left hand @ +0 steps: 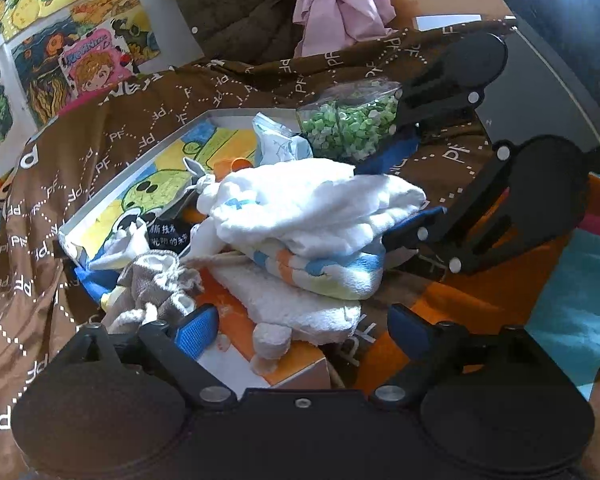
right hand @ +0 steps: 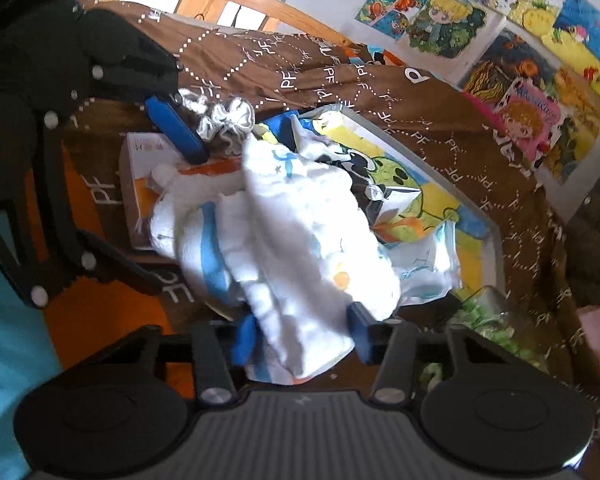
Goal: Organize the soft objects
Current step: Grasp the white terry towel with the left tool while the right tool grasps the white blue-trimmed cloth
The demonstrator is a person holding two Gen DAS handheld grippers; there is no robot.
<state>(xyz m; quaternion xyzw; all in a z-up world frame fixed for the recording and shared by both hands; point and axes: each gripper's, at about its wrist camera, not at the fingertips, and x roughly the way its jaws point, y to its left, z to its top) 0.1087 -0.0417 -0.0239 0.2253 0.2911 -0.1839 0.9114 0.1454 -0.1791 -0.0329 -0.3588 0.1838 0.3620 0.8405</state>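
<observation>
Two handheld grippers over a bed spread with a brown blanket (left hand: 112, 128) printed with white letters.

Left gripper (left hand: 304, 328) low at the near edge of a heap of soft things, angled downward, jaws spread wide and released, holding nothing; blue pads on either side of a fluffy white towel (left hand: 300, 304) lying on an orange and white box (left hand: 240, 344), not touching it. Grey and white cloth (left hand: 160, 284) just beside the left pad.

Right gripper (right hand: 304, 332) reaching in from the opposite side, also tilted downward, jaws partly drawn in on a white cloth (right hand: 292, 248) with blue marks, blue pads pressed against its near folds. From the left wrist view, the same gripper's black linkage coming in from the right, pads at the edge of the white cloth on top of a striped blue, orange and yellow towel (left hand: 324, 268).

Heap resting partly on a framed cartoon picture (left hand: 156, 176) lying flat on the blanket. Bag of green pieces (left hand: 348, 124) behind the heap. Colourful drawings (right hand: 512, 40) on the wall beyond.
</observation>
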